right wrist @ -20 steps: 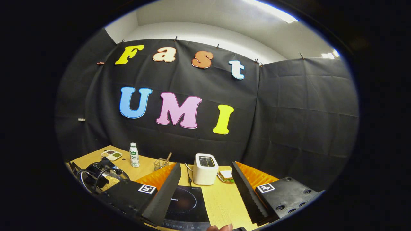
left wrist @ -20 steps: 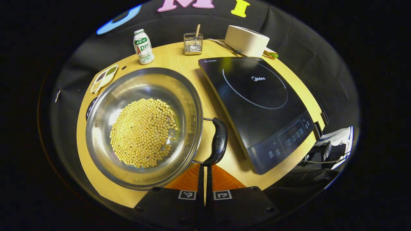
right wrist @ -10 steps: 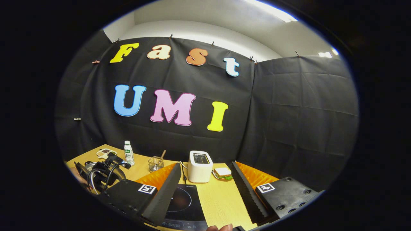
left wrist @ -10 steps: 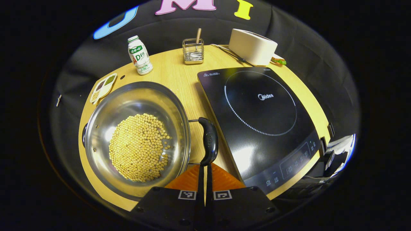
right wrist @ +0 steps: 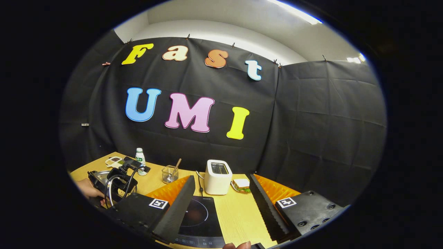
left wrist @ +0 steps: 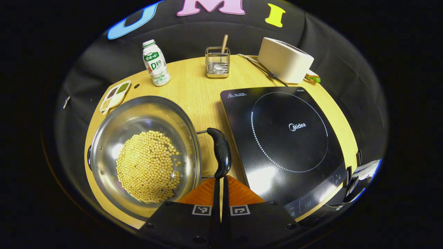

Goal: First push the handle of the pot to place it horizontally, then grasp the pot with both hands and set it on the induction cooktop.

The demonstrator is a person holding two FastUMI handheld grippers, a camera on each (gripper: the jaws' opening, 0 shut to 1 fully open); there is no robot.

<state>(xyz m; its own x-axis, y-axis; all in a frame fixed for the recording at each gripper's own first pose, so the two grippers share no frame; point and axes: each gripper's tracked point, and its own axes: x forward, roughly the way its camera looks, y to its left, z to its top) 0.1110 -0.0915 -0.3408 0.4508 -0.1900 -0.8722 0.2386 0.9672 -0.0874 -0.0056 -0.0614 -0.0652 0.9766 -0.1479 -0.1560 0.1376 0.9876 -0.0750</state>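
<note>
A steel pot (left wrist: 114, 119) holding soybeans (left wrist: 148, 166) sits on the left of the wooden table. Its black side handle (left wrist: 221, 150) points towards the black induction cooktop (left wrist: 290, 138) beside it. My left gripper (left wrist: 220, 179) is shut, its tips against the handle's near end, with nothing held between them. In the right gripper view, my right gripper (right wrist: 221, 204) hangs open above the cooktop (right wrist: 199, 218), holding nothing. The left gripper (right wrist: 117, 180) and a hand (right wrist: 88, 188) show at the left there, over the pot's rim (right wrist: 98, 174).
Along the table's back stand a white bottle (left wrist: 155, 62), a wire holder (left wrist: 217, 62) with a wooden stick, a white toaster (left wrist: 285, 64) with its cord, and a sandwich (right wrist: 241, 184). A small divided dish (left wrist: 115, 95) lies behind the pot.
The left gripper's view has drawn back and swung right: the pot looks smaller and the cooktop more central. Its tips stay at the handle's end. The right gripper has hardly moved.
</note>
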